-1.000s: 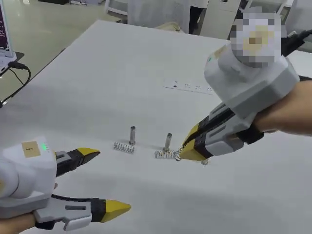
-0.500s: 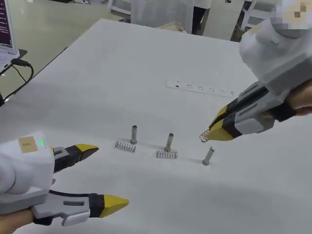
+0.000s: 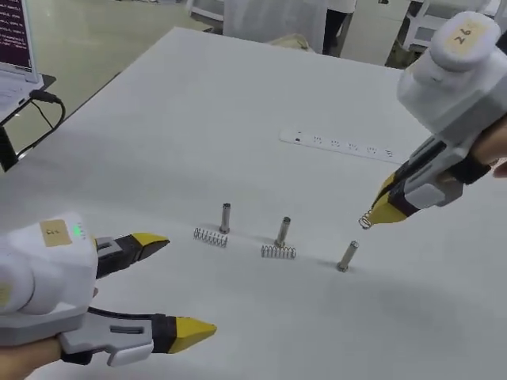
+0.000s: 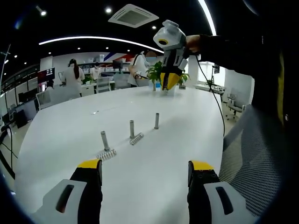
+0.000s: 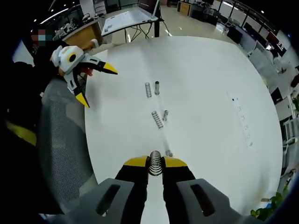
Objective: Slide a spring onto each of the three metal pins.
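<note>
1. Presently, the right gripper (image 3: 379, 215) hung above the white bench (image 3: 198, 119), with its jaws clenched on the held spring (image 3: 365, 222) at their yellow tips.
2. In the right gripper view, the held spring sat between the two tips, with its coils showing above them.
3. Three metal pins stood in a row on the bench in the head view: the left pin (image 3: 226, 218), the middle pin (image 3: 283, 231) and the right pin (image 3: 347, 256).
4. All three pins were bare, with no spring on any of them.
5. The held spring was clear of the bench, above and to the right of the right pin in the head view, near it but not touching.
6. The first loose spring (image 3: 210, 237) lay flat on the bench just beside the foot of the left pin.
7. The second loose spring (image 3: 278, 252) lay flat just beside the foot of the middle pin.
8. The left gripper (image 3: 184, 283) was at the near left of the bench, well apart from the pins, with its jaws released and spread wide and nothing between them.
9. A white power strip (image 3: 344, 146) lay on the bench beyond the pins.
10. A laptop (image 3: 12, 47) stood off the bench at the far left.
</note>
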`<control>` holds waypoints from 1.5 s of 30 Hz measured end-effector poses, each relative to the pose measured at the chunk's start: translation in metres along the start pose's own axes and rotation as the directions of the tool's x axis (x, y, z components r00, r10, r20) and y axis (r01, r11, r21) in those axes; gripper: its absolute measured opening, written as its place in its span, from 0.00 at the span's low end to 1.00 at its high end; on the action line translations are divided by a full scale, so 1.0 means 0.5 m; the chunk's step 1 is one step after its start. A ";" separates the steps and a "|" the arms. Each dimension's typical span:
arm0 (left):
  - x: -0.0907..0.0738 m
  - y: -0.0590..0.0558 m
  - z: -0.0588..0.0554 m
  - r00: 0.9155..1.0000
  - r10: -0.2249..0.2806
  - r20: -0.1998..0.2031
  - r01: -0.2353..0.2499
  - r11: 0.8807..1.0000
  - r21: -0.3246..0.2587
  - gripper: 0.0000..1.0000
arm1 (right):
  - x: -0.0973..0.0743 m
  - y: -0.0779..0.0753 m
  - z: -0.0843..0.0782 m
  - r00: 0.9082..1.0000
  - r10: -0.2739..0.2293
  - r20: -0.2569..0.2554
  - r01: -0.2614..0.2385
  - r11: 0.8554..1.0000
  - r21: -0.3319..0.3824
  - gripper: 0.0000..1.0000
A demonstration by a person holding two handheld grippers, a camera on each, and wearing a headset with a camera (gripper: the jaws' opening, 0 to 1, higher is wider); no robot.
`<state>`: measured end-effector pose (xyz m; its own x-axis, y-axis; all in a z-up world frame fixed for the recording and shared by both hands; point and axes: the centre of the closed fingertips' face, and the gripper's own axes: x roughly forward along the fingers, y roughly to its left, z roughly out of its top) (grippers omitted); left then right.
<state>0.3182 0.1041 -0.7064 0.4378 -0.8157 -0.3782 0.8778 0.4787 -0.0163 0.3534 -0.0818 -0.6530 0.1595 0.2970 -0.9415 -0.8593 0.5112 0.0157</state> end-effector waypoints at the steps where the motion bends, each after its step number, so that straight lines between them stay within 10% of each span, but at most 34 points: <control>1: 0.000 0.000 0.000 1.000 0.000 -0.001 0.000 1.000 0.000 0.72 | 0.005 -0.004 -0.003 1.000 0.000 -0.011 0.000 1.000 0.001 0.08; 27: 0.001 -0.005 -0.008 1.000 -0.003 -0.010 0.003 1.000 0.000 0.69 | 0.107 -0.065 -0.051 0.988 0.022 -0.152 -0.019 1.000 0.020 0.08; 45: 0.000 -0.002 -0.008 1.000 -0.002 -0.008 0.002 1.000 -0.002 0.67 | 0.132 -0.069 -0.048 0.986 0.028 -0.161 -0.023 0.999 0.035 0.08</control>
<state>0.3165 0.1051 -0.7102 0.4348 -0.8140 -0.3852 0.8783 0.4778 -0.0185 0.3819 -0.0992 -0.7239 0.0546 0.1773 -0.9826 -0.8455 0.5317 0.0489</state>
